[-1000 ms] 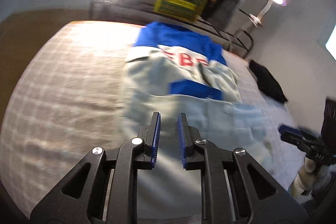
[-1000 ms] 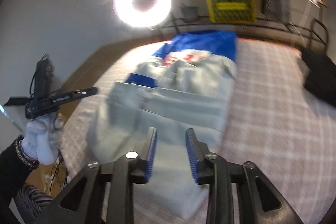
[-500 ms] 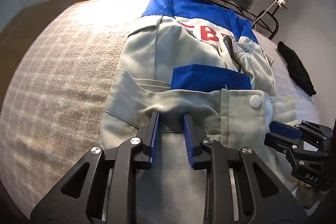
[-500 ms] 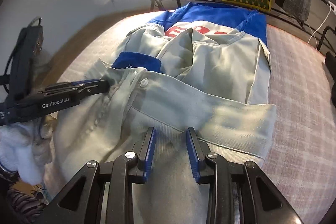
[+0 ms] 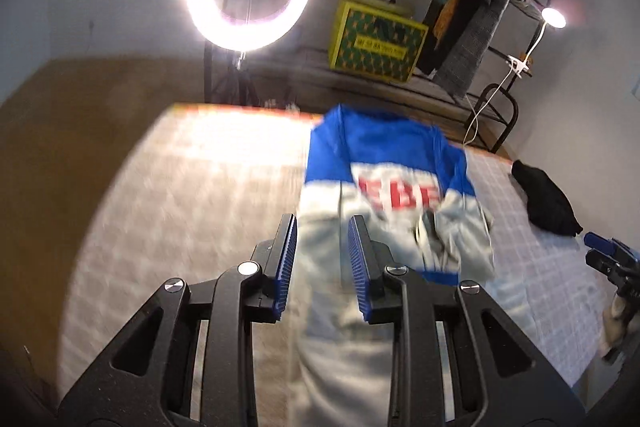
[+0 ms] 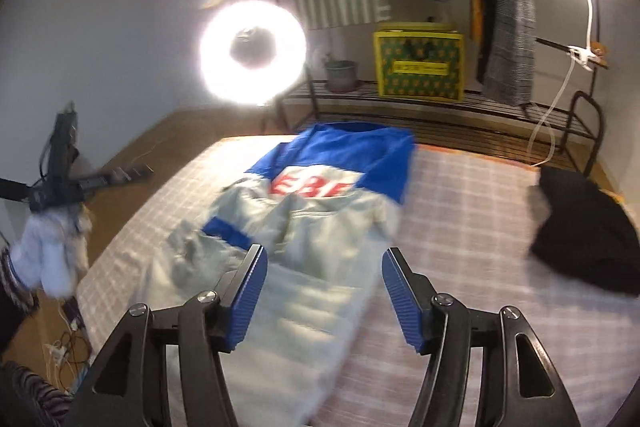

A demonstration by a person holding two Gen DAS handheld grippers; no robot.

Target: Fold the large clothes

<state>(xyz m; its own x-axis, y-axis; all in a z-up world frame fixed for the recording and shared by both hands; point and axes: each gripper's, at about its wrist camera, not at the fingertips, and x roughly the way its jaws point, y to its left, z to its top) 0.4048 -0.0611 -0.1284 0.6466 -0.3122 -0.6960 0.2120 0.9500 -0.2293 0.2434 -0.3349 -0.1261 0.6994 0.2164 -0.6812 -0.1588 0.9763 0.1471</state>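
A: What can't you make out from where you hold the tools?

B: Both views are smeared, so the red letters on the jacket (image 5: 396,227) read only partly, and its near end is cut off behind your left gripper (image 5: 322,233).

A: How do your hands sit?

B: Both point down at a slant above the checked bed cover (image 6: 472,211). Your left gripper's ribbed blue pads have just been parting and stand a little apart, empty; the jacket lies ahead of and below them. Your right gripper (image 6: 324,269) has just been opening wide, nothing between its pads. Left of it, your gloved left hand (image 6: 52,251) holds the other tool.

A: And the cloth?

B: Pale grey with blue shoulders, folded lengthwise, flat. A black garment (image 6: 584,227) lies crumpled to the right.
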